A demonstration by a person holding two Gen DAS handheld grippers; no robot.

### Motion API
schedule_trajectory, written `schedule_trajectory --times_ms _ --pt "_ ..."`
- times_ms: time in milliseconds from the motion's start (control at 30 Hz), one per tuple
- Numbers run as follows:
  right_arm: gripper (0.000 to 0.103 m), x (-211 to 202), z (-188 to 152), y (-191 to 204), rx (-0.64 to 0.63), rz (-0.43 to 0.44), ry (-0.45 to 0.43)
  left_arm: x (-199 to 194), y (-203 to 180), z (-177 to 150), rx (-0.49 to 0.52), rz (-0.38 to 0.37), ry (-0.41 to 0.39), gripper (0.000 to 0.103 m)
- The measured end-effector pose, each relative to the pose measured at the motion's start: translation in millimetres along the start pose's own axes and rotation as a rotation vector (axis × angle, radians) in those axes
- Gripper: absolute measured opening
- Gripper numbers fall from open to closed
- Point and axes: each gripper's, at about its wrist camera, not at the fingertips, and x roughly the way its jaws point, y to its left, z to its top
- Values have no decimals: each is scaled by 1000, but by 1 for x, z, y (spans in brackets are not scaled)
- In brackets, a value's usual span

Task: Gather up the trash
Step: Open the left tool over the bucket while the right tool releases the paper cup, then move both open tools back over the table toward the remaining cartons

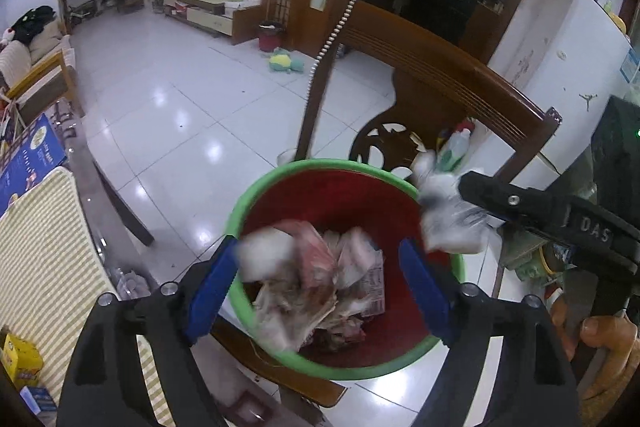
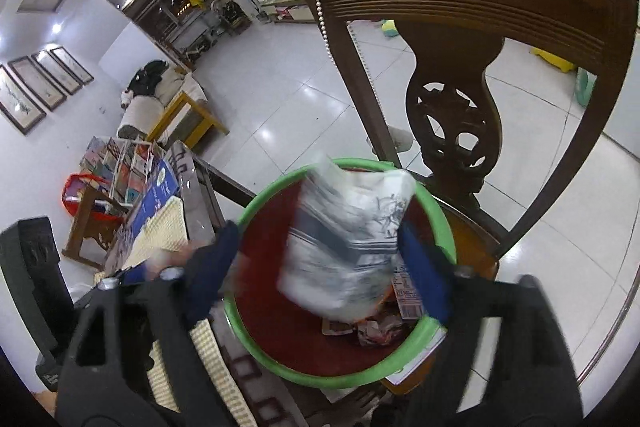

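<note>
A red bin with a green rim (image 1: 280, 179) stands on a wooden chair seat and holds crumpled paper and wrappers (image 1: 320, 279); it also shows in the right wrist view (image 2: 276, 359). My left gripper (image 1: 320, 283) is open above the bin, and a blurred white wad (image 1: 264, 251) falls beside its left finger. My right gripper (image 2: 320, 263) is open over the bin, and a blurred white and grey plastic wrapper (image 2: 344, 251) hangs between its fingers, touching neither clearly. In the left wrist view the right gripper's finger (image 1: 520, 203) is next to that wrapper (image 1: 448, 219).
The carved wooden chair back (image 2: 460, 107) rises just behind the bin, with a bead string (image 1: 332, 35) hanging on it. A table with a striped yellow mat (image 1: 44, 247) and a blue box (image 1: 24, 155) lies at the left. A white fridge (image 1: 560, 39) stands at the right.
</note>
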Motion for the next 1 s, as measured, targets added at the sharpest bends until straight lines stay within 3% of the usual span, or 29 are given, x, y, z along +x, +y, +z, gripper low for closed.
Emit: schedule_trajectory --times_ms 133,333,567,700,833,1000 --pt "80 4 -4 8 2 16 9 -8 32 -9 -61 52 1 78" --pt "80 21 -18 44 -43 69 59 -45 107 -53 -148 190 8 78" --pt "80 48 -50 92 -101 108 148 -109 194 -123 -11 451 76 78" --pt "80 53 -69 120 -129 121 173 -139 245 -156 28 547 137 78" --pt "80 51 -91 143 -144 118 182 -155 297 -189 37 555 227 82" --pt "80 50 -119 159 -126 96 194 -147 322 -218 154 470 343 82"
